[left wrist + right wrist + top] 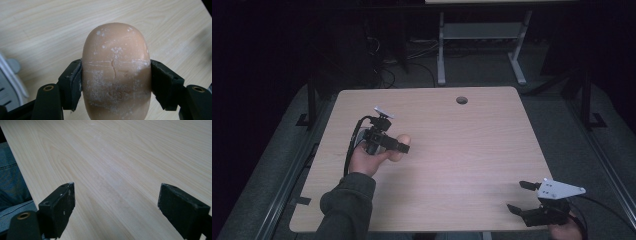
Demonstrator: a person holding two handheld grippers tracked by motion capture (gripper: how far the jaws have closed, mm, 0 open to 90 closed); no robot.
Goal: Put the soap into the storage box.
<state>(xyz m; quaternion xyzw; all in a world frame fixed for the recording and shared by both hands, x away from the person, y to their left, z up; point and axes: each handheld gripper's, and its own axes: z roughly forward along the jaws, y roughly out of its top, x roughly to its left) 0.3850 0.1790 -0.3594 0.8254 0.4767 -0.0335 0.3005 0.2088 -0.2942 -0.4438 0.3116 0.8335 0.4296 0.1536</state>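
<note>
One rounded, peach-coloured soap-like lump [116, 72] is clamped in the left claw [398, 148], and in the left gripper view its near end is cut off by the bottom edge, so its full length cannot be made out. White powdery scuffs and a thin crack mark its surface. In the high view most of the lump is hidden behind the left claw and the hand [367, 160] holding it; a rounded tip pokes out at about 3 o'clock of the hand, left of the tabletop's [472, 150] middle. Whether the lump touches the wood or hangs just above it cannot be told. The right claw [521, 196] sits at about 5 o'clock on the tabletop, near its front edge, jaws spread wide with nothing between them; the hand that holds it is mostly cut off by the frame. There are two claws, one lump, and one round hole [461, 100] at about 12 o'clock on the tabletop. The floor beyond is dark and hard to read.
</note>
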